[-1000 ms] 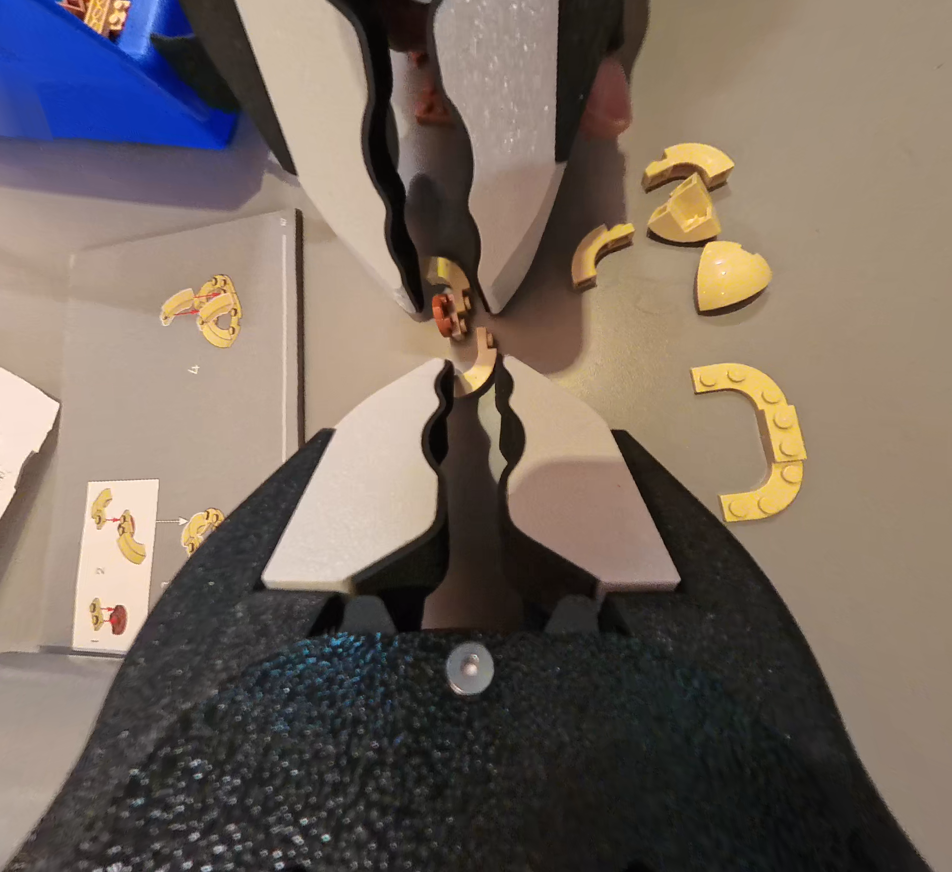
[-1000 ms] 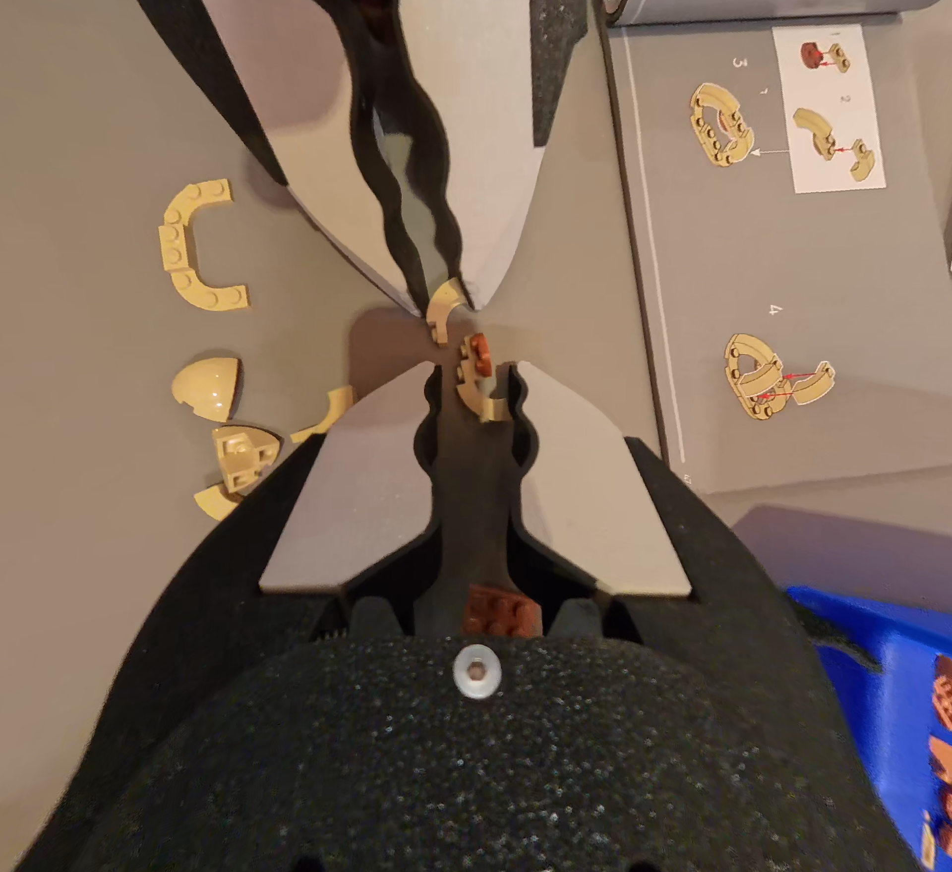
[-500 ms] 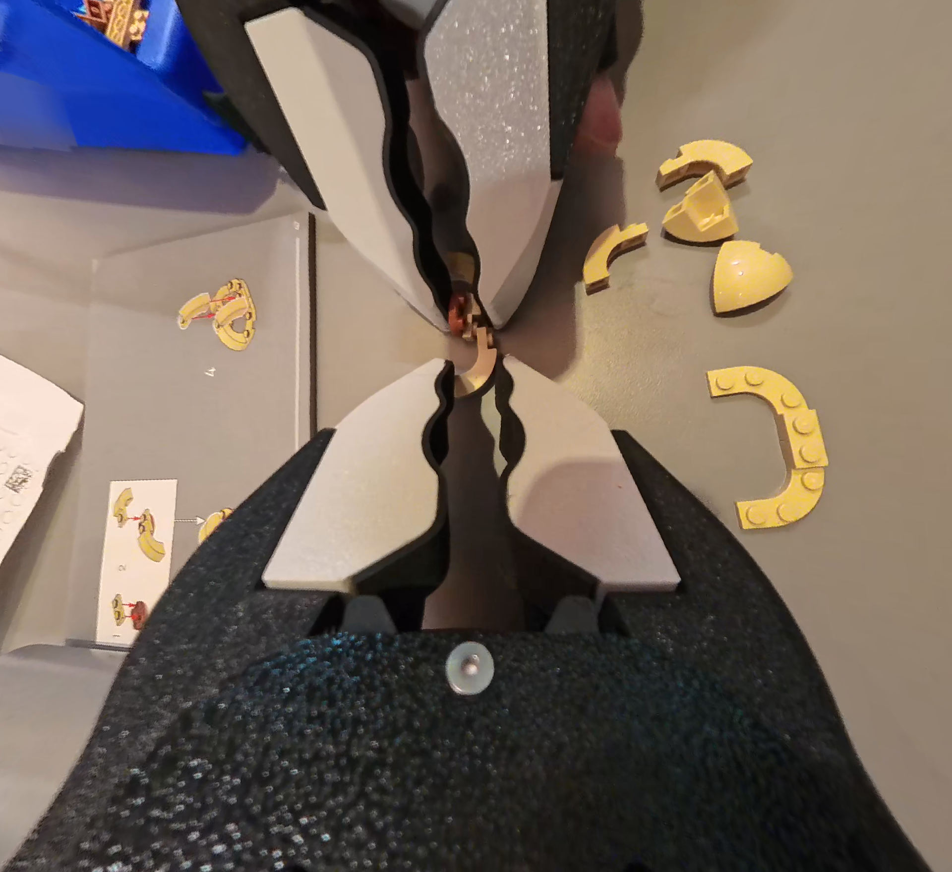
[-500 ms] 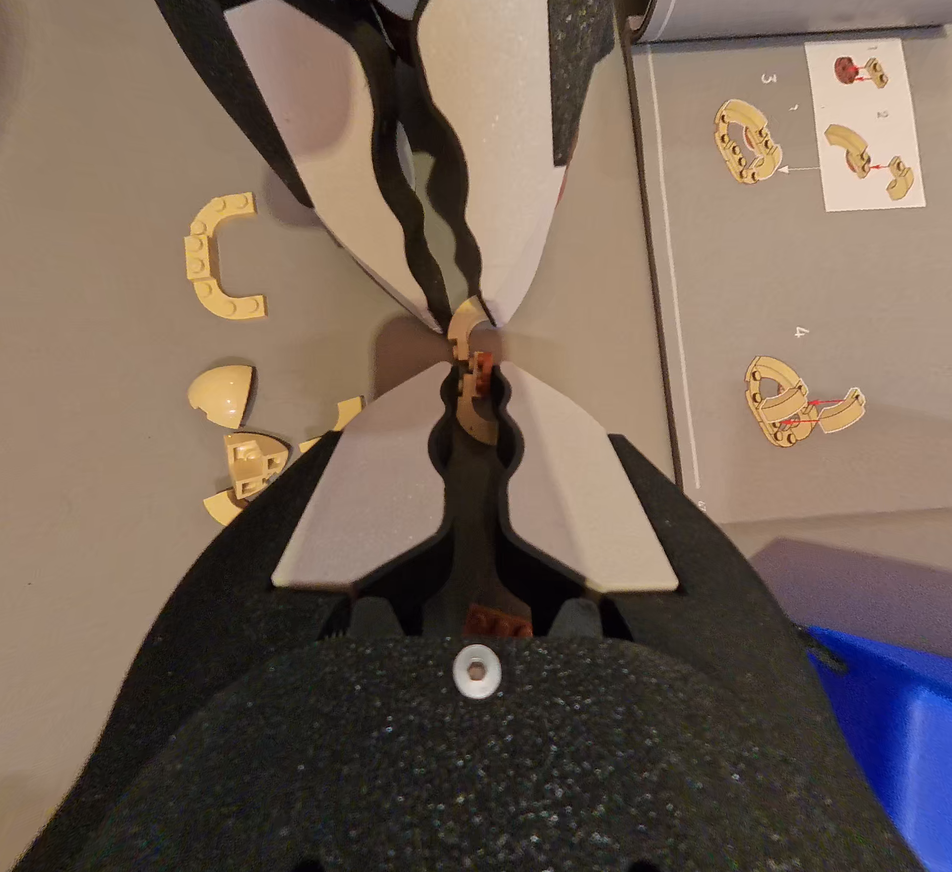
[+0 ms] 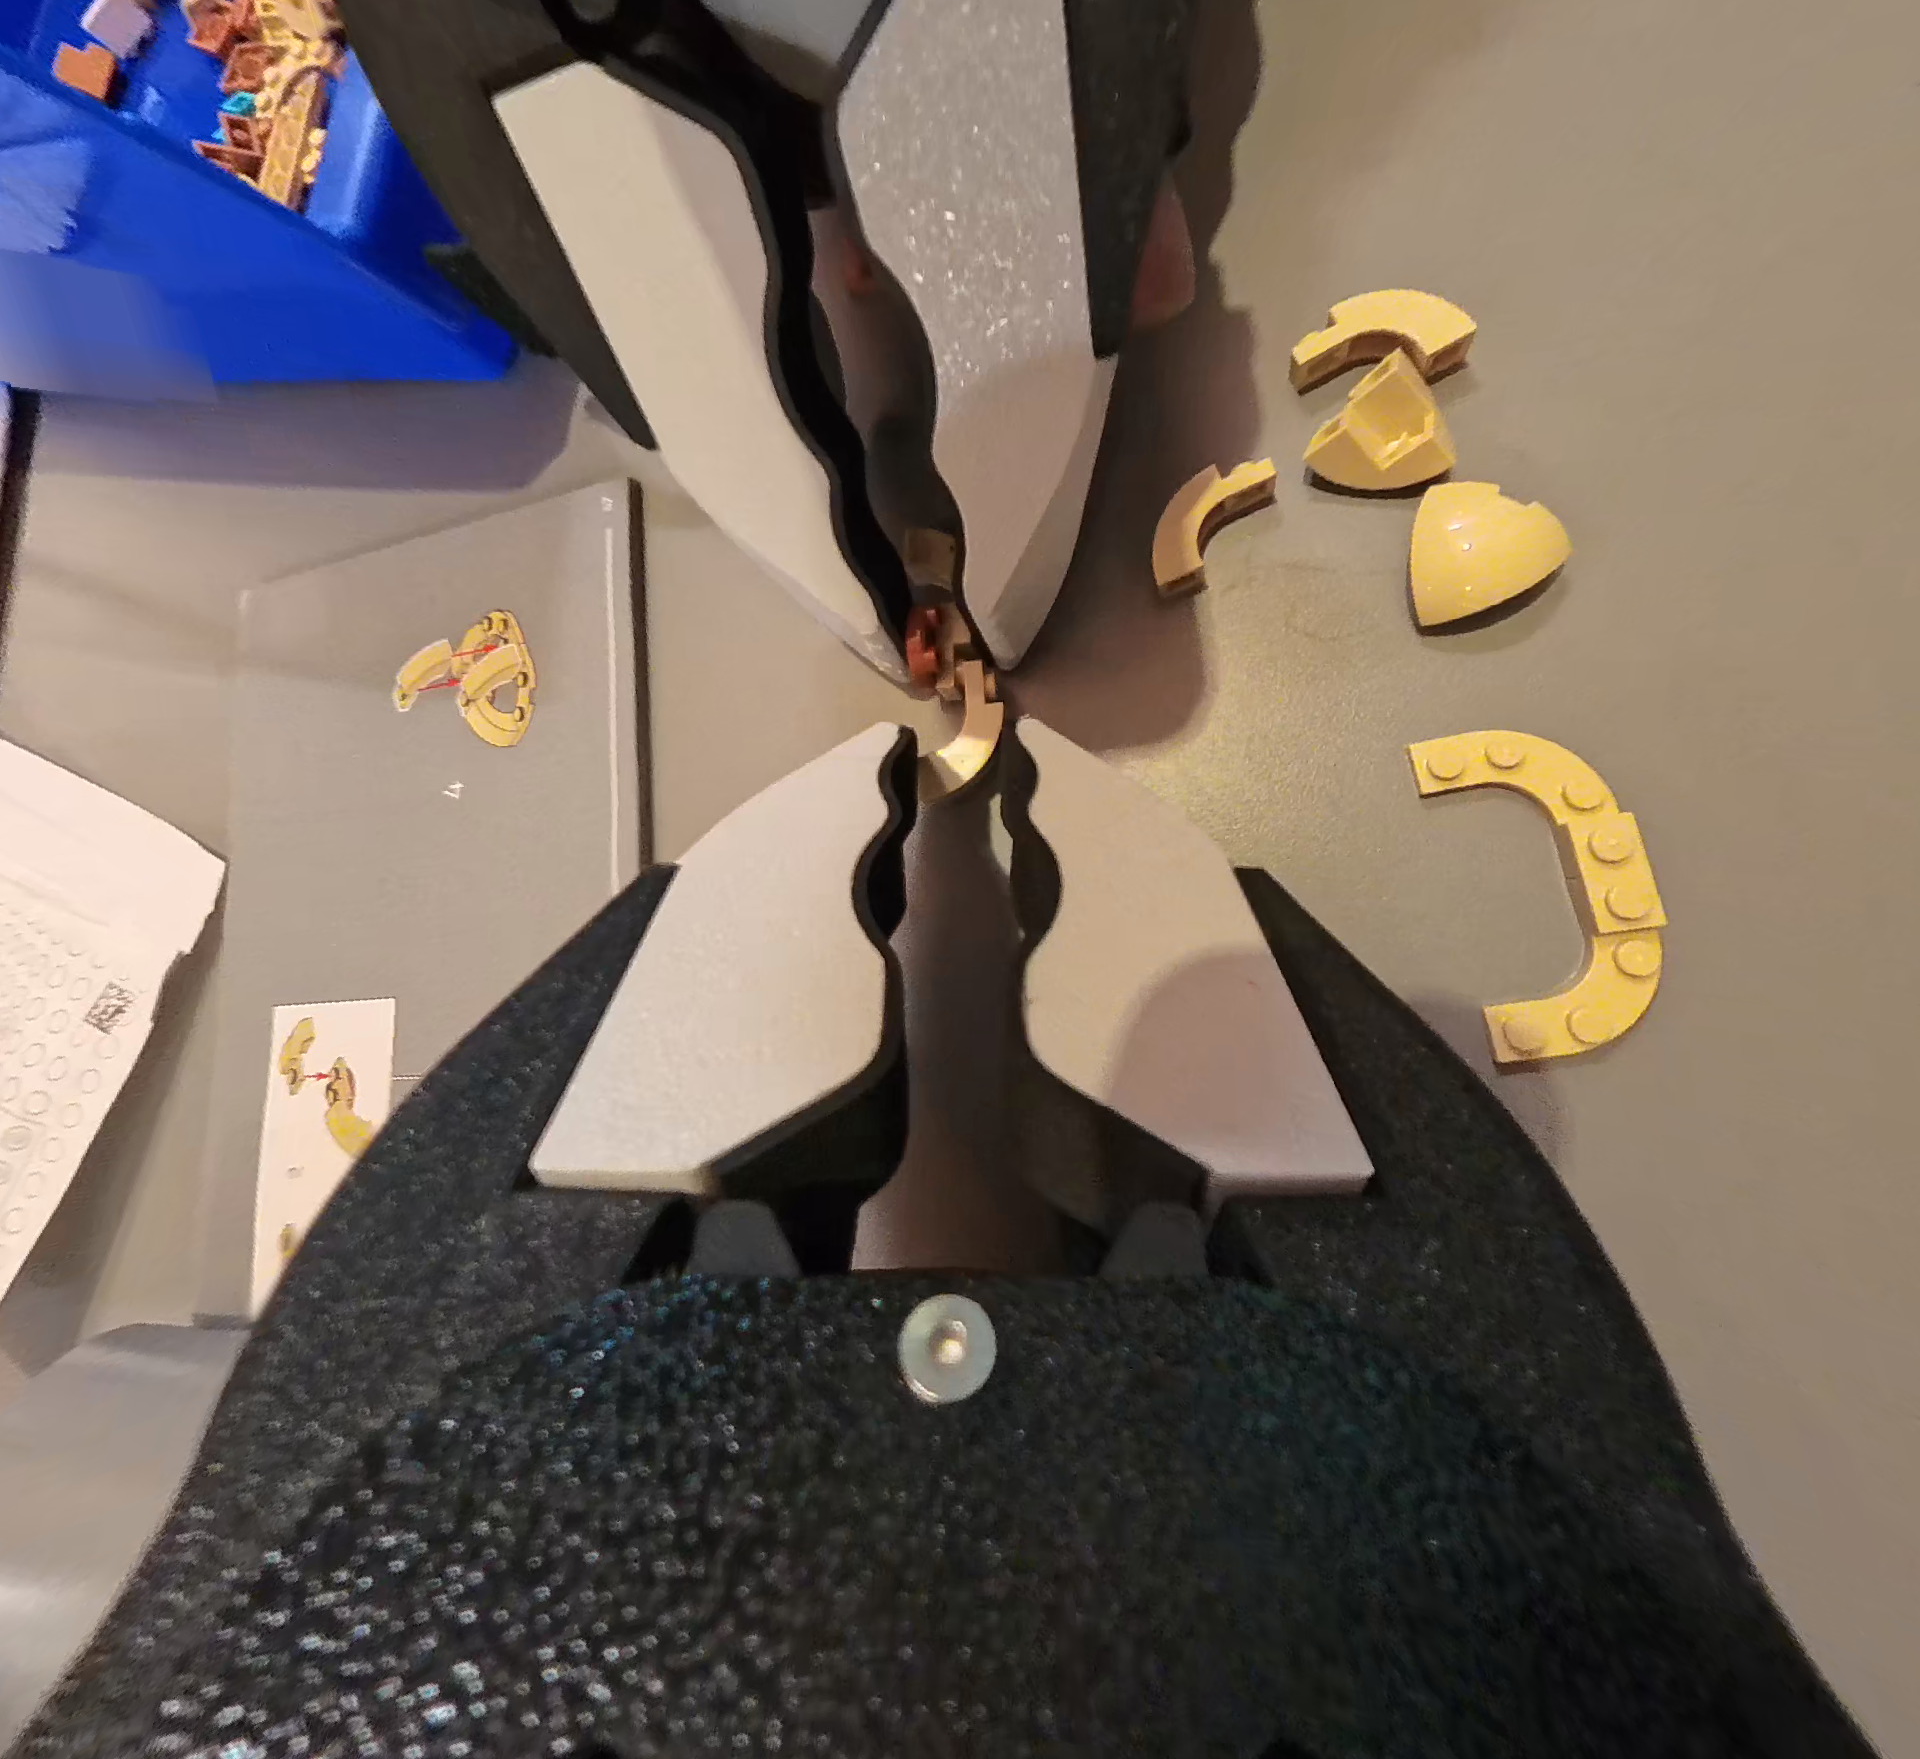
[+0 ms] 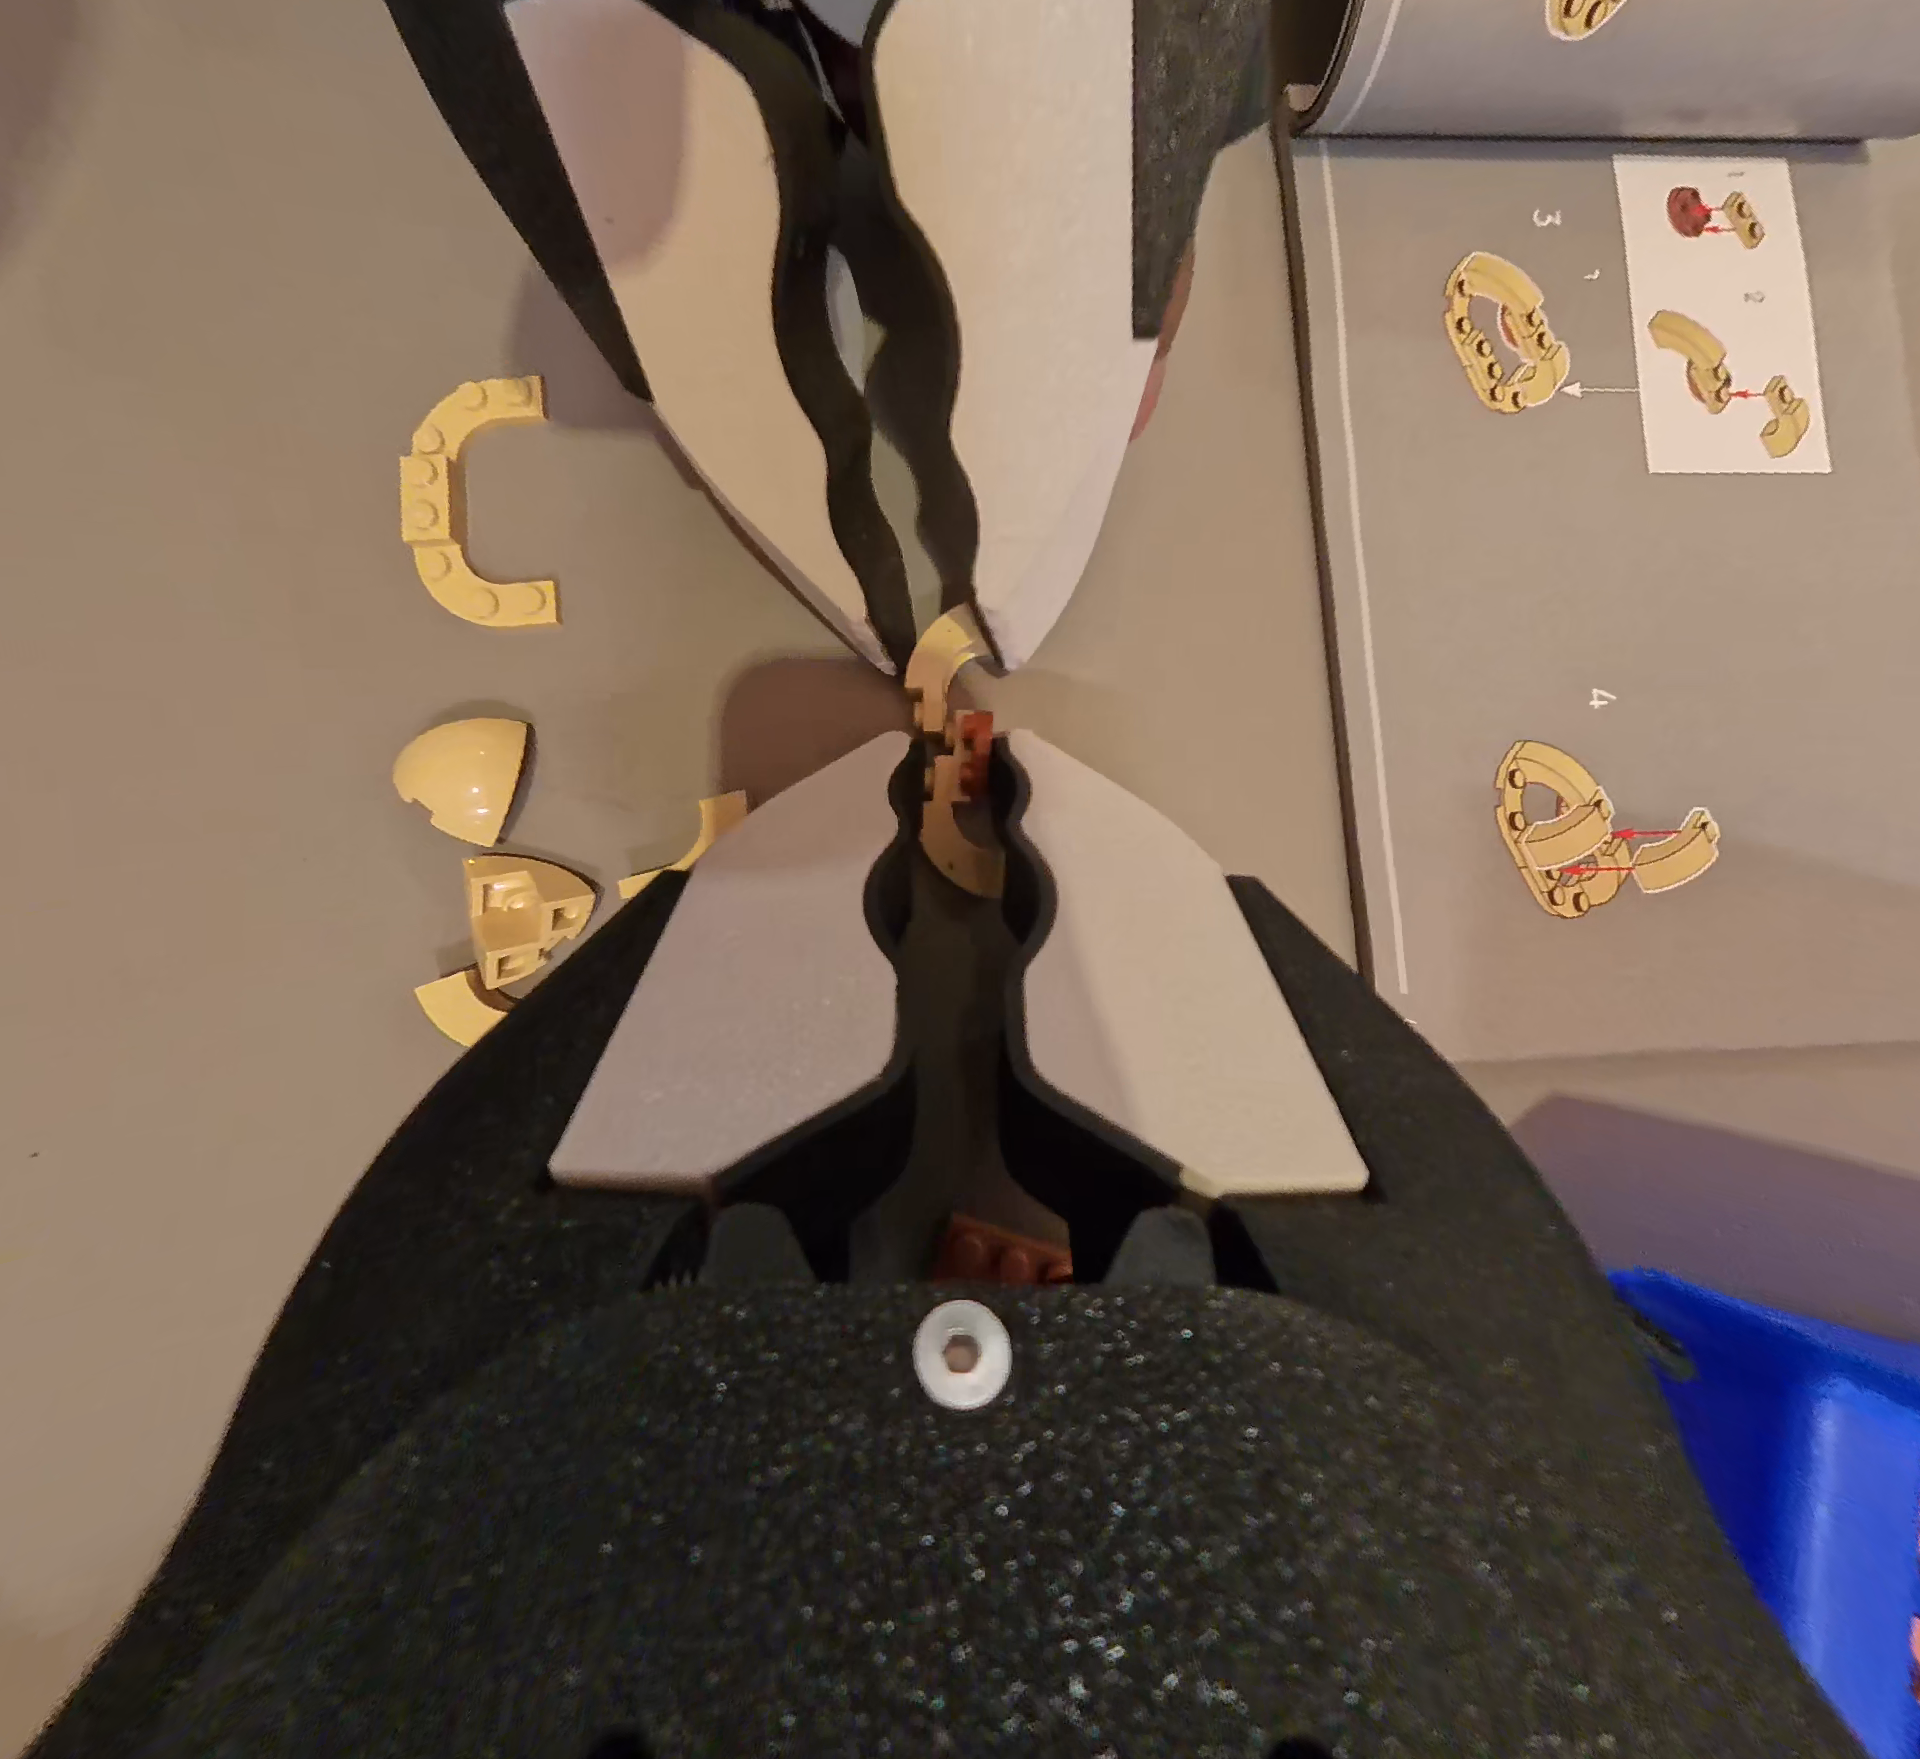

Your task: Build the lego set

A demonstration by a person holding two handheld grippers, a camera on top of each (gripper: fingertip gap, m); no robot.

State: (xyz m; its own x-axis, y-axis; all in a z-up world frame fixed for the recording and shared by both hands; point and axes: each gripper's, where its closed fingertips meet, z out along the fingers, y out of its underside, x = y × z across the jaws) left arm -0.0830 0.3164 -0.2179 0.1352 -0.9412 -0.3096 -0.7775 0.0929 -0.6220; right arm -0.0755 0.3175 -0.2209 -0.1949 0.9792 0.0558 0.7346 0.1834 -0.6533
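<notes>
Above the grey worktop [image 5: 1558, 99], the left gripper [image 5: 961, 753] pinches a tan curved brick [image 5: 961, 753] while the right gripper [image 6: 961, 774] clamps a sub-assembly [image 6: 961, 805] of tan arch and reddish-brown round piece. Tip to tip, the two parts touch; whether they are fully seated I cannot tell. Judging by the open instruction booklet [image 6: 1558, 618], this looks like an early step: a tan U-shaped plate [image 5: 1558, 888], dome pieces [image 5: 1481, 556] and arches lie loose. Each held brick's long axis runs along its fingers.

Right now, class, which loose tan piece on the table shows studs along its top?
The large U-shaped arch plate, right of the others; the dome and small curved bricks are smooth-topped.
</notes>
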